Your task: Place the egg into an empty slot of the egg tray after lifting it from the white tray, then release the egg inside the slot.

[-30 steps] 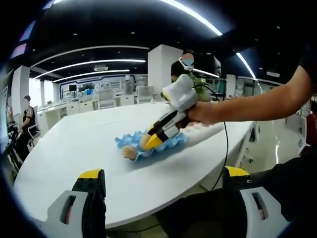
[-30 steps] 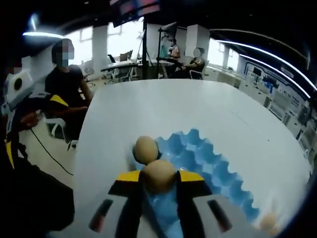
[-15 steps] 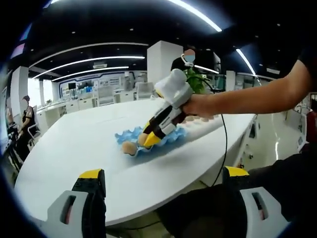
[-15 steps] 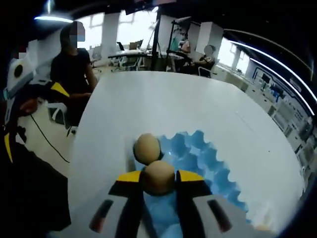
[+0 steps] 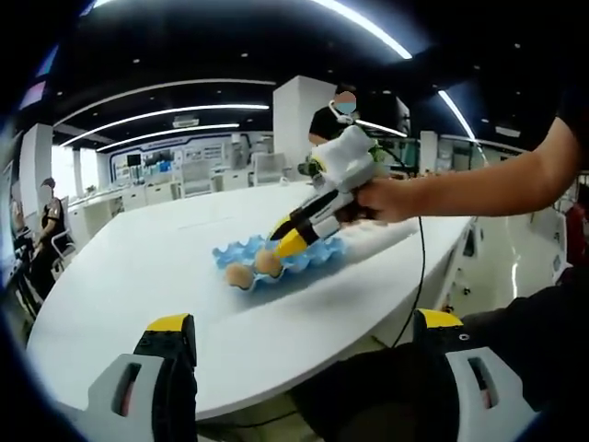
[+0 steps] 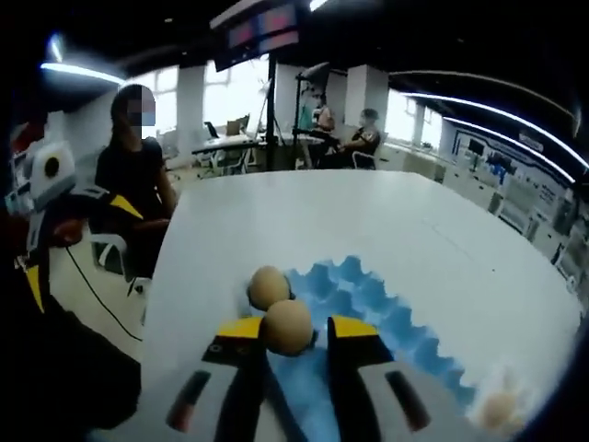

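Here, in the left gripper view, the left gripper (image 5: 304, 368) hangs off the near edge of the white table (image 5: 138, 276), well apart from the blue egg tray (image 5: 313, 255), and its two jaws are spread wide with nothing between them. On the near left end of the egg tray sit two eggs side by side. The right gripper (image 5: 287, 241), held in a hand (image 5: 382, 200), points down at the egg tray just beside those eggs. In the right gripper view, a person in black (image 6: 138, 175) sits left of the egg tray, past the table edge. One egg (image 6: 269, 287) rests in a slot at the far left corner of the egg tray. The task egg (image 6: 287, 327) sits just nearer, between the yellow tips of the right gripper, and I cannot tell if the tips squeeze it or have let go. Another egg (image 6: 497, 410) lies blurry to the right of the egg tray.
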`<state>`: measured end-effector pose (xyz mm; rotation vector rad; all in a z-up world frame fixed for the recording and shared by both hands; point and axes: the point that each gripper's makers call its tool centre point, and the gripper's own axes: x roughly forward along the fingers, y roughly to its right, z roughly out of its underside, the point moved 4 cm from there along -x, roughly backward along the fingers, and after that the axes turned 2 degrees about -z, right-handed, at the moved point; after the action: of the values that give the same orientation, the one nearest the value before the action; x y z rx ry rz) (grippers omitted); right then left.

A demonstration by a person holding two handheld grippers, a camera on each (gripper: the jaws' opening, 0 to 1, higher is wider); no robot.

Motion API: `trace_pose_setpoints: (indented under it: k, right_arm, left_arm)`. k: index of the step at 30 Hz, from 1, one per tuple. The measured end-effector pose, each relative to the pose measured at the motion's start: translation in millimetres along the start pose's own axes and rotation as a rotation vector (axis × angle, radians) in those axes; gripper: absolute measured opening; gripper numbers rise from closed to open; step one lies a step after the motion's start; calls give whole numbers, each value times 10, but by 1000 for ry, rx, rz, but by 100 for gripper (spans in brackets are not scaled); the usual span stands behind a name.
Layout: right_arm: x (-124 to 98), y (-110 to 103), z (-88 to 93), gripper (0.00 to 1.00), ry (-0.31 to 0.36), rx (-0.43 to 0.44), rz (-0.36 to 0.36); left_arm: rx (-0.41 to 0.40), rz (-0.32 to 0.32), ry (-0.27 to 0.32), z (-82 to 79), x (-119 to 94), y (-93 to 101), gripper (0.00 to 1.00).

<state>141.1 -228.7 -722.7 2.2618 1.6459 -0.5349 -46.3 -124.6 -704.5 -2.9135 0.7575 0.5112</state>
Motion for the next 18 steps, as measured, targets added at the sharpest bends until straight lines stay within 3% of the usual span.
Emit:
trace_pose_setpoints:
  k: [8, 18]
  right_arm:
    - [-450, 29, 136, 26, 76, 12, -2]
    - [-1043, 246, 438, 25, 70, -7, 111]
  left_arm:
    - [-1, -8, 1, -21, 11, -10, 100]
    - [9, -8, 12, -111, 63, 30, 100]
